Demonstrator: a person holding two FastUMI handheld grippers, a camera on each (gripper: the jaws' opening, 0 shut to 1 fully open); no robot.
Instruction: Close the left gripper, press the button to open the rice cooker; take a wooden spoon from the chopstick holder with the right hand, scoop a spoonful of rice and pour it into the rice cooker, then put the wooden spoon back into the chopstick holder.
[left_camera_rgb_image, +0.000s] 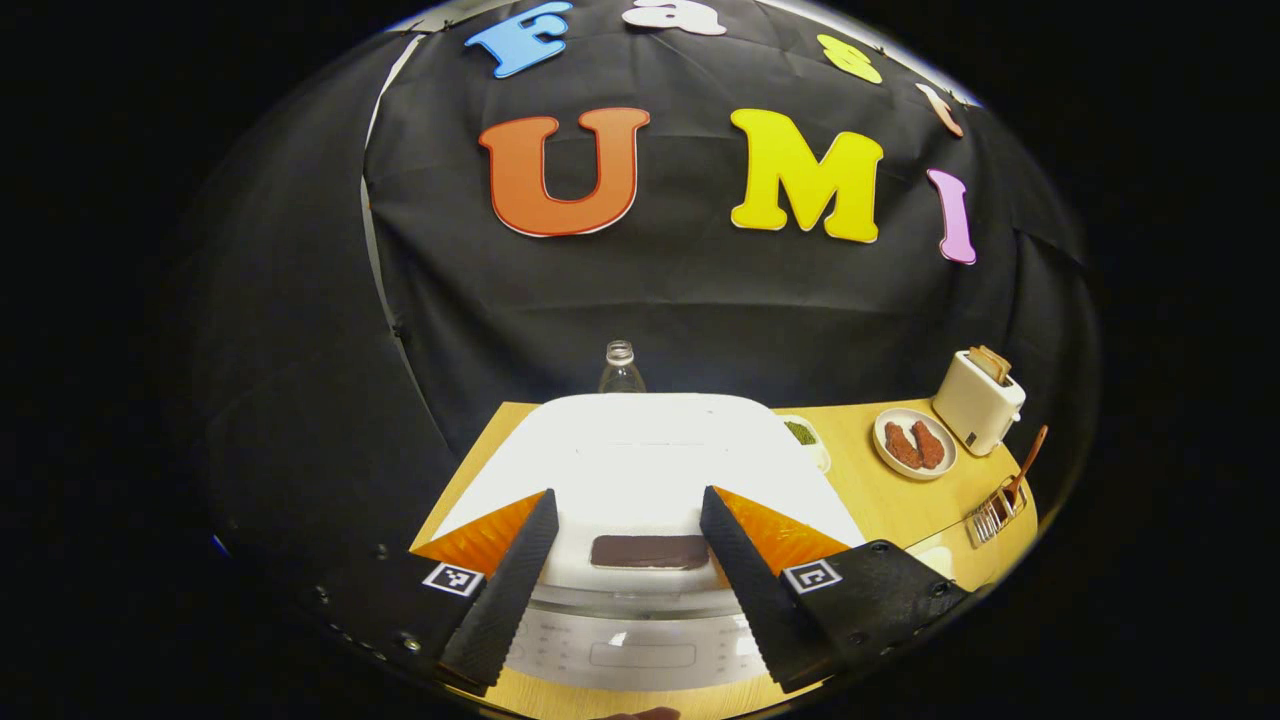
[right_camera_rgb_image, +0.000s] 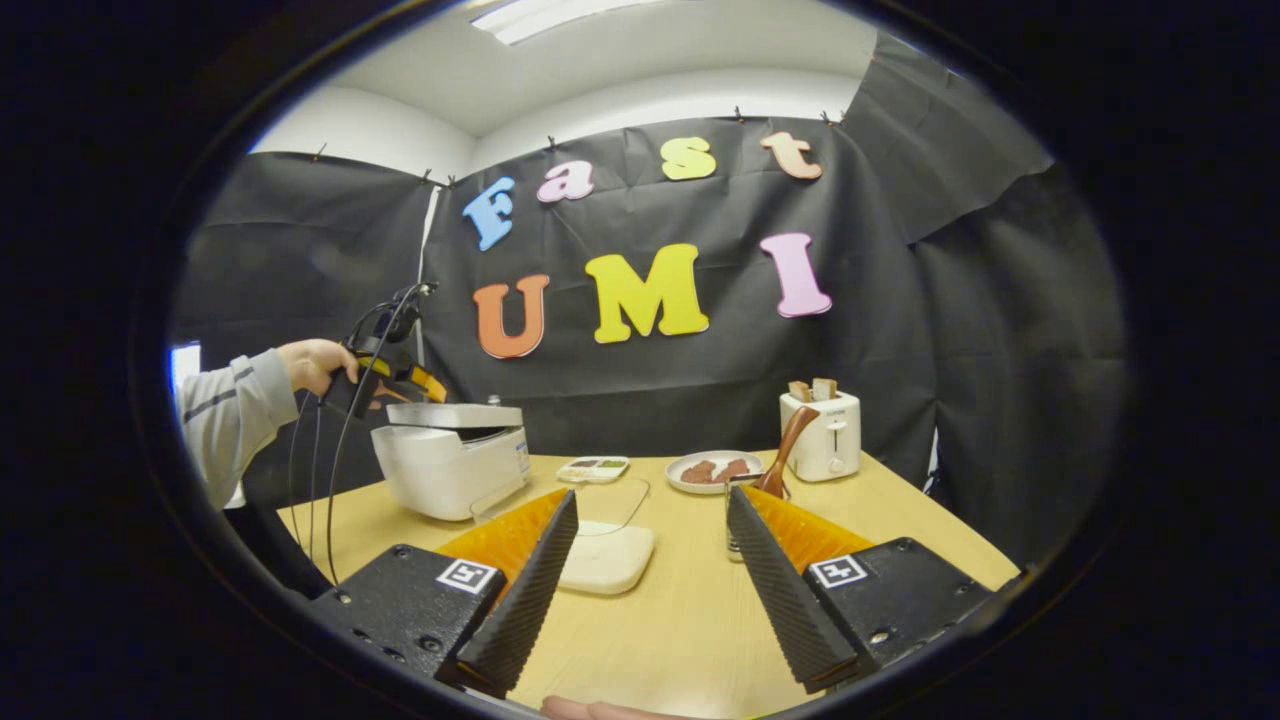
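My left gripper (left_camera_rgb_image: 628, 500) is open and hovers just over the white rice cooker (left_camera_rgb_image: 640, 450), whose lid is down. Its fingers straddle the dark lid button (left_camera_rgb_image: 650, 551) without touching it. In the right gripper view the cooker (right_camera_rgb_image: 450, 465) stands at the table's left, with a hand holding the left gripper (right_camera_rgb_image: 395, 380) above it. My right gripper (right_camera_rgb_image: 652, 500) is open and empty over the table. Ahead of it sits a clear container of rice (right_camera_rgb_image: 603, 555). The wooden spoon (right_camera_rgb_image: 785, 450) stands in the chopstick holder (right_camera_rgb_image: 735, 525), just beyond the right finger; from the left gripper view the spoon (left_camera_rgb_image: 1028, 462) is far right.
A plate of sausages (right_camera_rgb_image: 712, 470), a white toaster with bread (right_camera_rgb_image: 822, 435) and a small divided dish (right_camera_rgb_image: 593, 467) stand at the back of the wooden table (right_camera_rgb_image: 680, 620). A clear bottle (left_camera_rgb_image: 620, 368) stands behind the cooker. A grey sleeve (right_camera_rgb_image: 225, 425) reaches in from the left.
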